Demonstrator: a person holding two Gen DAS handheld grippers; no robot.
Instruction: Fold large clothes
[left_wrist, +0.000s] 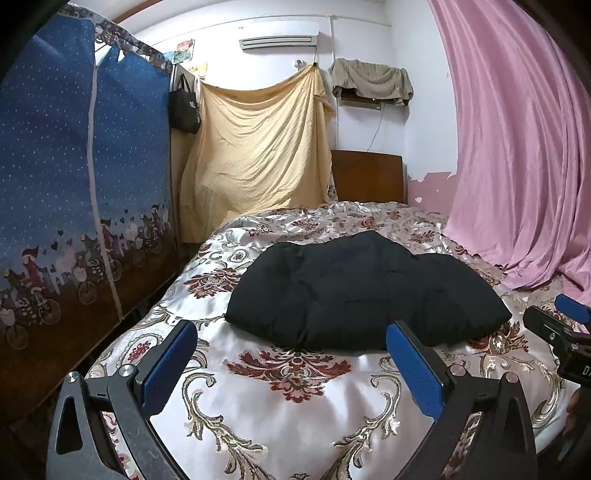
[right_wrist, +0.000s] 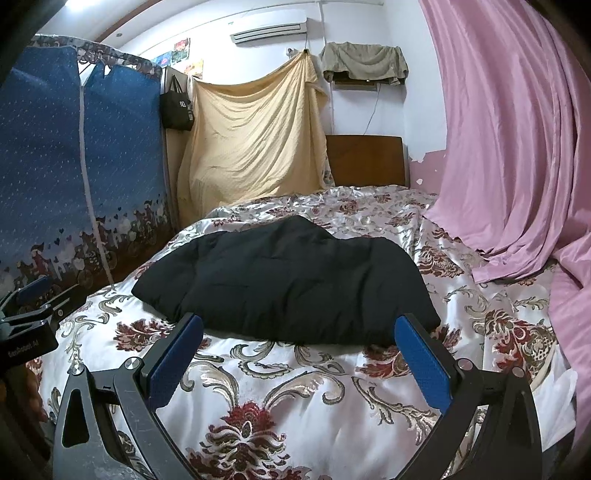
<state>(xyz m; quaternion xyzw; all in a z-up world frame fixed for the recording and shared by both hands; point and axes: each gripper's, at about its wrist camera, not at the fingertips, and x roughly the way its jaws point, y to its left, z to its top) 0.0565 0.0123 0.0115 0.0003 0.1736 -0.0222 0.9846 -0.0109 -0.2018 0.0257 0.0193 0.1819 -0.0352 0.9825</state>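
there, black garment (left_wrist: 365, 291) lies just beyond both spread tongs (left_wrist: 291, 332), untouched.

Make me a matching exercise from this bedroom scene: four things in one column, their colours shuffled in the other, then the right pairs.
Things:
1. Padded garment lying on the bed
2. Curtain by the bed
3. Sheet hung on the back wall
4. Pads of the left claw

Colours:
A. Pale yellow
B. Blue
C. Black
D. Pink

Pairs: 1-C, 2-D, 3-A, 4-B
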